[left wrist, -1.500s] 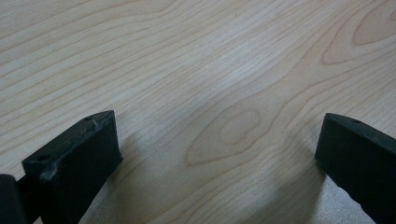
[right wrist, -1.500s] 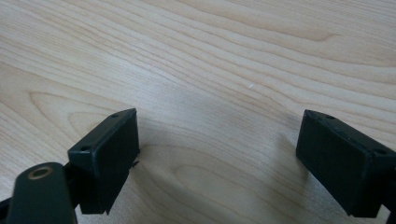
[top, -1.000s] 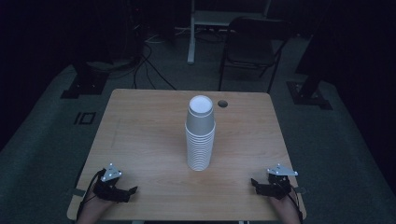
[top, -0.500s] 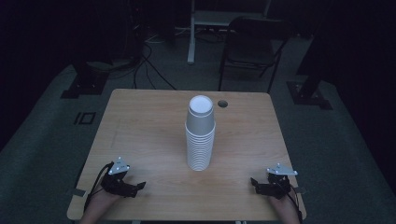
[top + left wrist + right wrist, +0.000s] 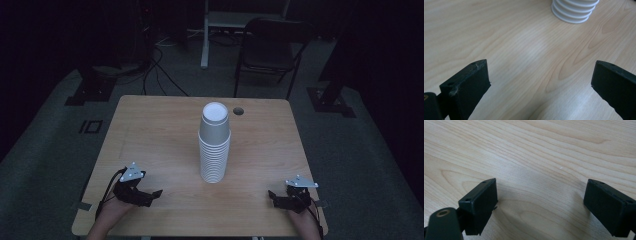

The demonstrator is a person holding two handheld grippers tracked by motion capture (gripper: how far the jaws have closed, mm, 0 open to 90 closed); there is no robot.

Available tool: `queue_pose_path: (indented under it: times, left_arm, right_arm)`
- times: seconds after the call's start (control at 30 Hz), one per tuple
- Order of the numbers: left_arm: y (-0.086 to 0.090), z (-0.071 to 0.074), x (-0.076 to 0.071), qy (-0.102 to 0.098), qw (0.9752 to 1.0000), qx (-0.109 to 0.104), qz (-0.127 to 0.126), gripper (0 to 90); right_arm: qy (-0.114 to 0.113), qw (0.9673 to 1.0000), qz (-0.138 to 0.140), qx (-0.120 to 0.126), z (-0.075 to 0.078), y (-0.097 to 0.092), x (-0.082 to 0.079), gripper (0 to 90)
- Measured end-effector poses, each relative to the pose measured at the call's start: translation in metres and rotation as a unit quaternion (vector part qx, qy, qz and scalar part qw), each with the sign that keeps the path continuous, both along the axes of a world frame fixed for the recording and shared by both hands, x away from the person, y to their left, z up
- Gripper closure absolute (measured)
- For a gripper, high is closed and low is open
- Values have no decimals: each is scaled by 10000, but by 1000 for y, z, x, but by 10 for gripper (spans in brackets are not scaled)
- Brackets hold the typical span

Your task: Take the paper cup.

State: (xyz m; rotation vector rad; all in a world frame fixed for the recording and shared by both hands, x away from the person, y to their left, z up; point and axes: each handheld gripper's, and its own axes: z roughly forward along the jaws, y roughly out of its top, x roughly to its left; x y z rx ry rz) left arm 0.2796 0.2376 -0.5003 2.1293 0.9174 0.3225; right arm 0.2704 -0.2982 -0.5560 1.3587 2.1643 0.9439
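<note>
With both grippers low at the near edge of the table (image 5: 150, 125), the tall stack of white cups (image 5: 214, 150) stands upright mid-table, well apart from either. Left gripper (image 5: 150, 196) and right gripper (image 5: 276, 196) both have jaws spread wide, holding nothing. Risk imo: stack's tall and light, so a sideways bump or an off-centre pinch could topple it, or lift several cups at once.

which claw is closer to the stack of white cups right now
Left, narrowly. The left claw sits at the table's near left, angled toward the stack of white cups, whose base shows ahead of it in the left gripper view. The right claw rests near the right corner, slightly farther.
</note>
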Motion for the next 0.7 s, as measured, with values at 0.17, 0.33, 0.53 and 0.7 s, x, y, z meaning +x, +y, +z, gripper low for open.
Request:
queue_pose_path:
  times: [0.17,0.33,0.53,0.7]
  left_arm:
    - [-12,9,4,-103,9998,-46,-136,18]
    - [-22,18,9,-174,9995,-101,-258,19]
    - [-33,27,14,-240,9987,-185,-409,19]
    - [-42,34,17,-306,9976,-320,-525,19]
  right_arm:
    - [2,10000,-1,1,0,0,0,112]
    - [1,10000,1,0,0,0,0,111]
    - [1,10000,-1,2,0,0,0,111]
    - [0,10000,1,-1,0,0,0,111]
